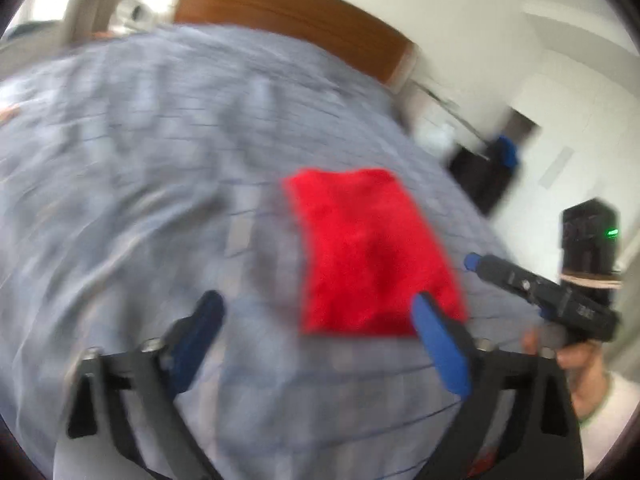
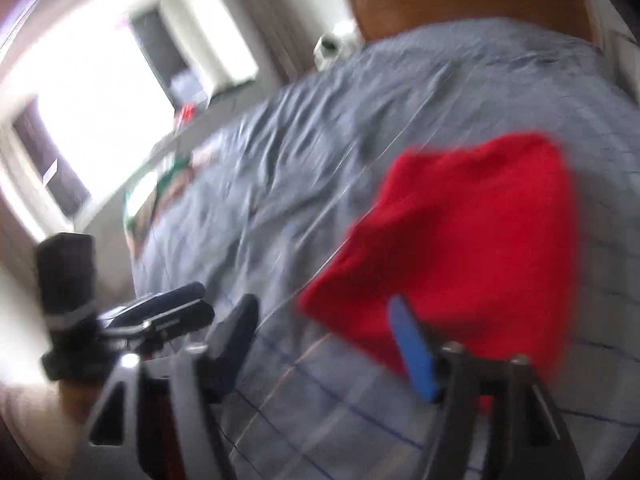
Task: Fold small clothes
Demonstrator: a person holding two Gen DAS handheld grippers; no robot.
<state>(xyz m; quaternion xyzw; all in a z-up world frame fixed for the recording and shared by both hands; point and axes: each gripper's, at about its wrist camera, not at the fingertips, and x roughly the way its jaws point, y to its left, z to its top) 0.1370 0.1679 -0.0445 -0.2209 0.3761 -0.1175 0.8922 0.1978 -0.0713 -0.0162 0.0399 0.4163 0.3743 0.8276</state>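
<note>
A red fleecy cloth (image 1: 372, 256) lies flat in a folded rectangle on the grey-blue checked bedspread (image 1: 160, 160). It also shows in the right wrist view (image 2: 472, 248). My left gripper (image 1: 316, 304) is open and empty, hovering just short of the cloth's near edge, its right finger over the near corner. My right gripper (image 2: 324, 312) is open and empty above the cloth's near left corner. Each gripper shows in the other's view, the right (image 1: 560, 300) and the left (image 2: 160, 312). Both views are blurred by motion.
A wooden headboard (image 1: 296, 12) stands at the far end of the bed. A bright window (image 2: 100, 92) is on the left. Some green and white items (image 2: 160, 184) lie at the bed's left edge. A dark object (image 1: 488, 172) stands past the bed's right side.
</note>
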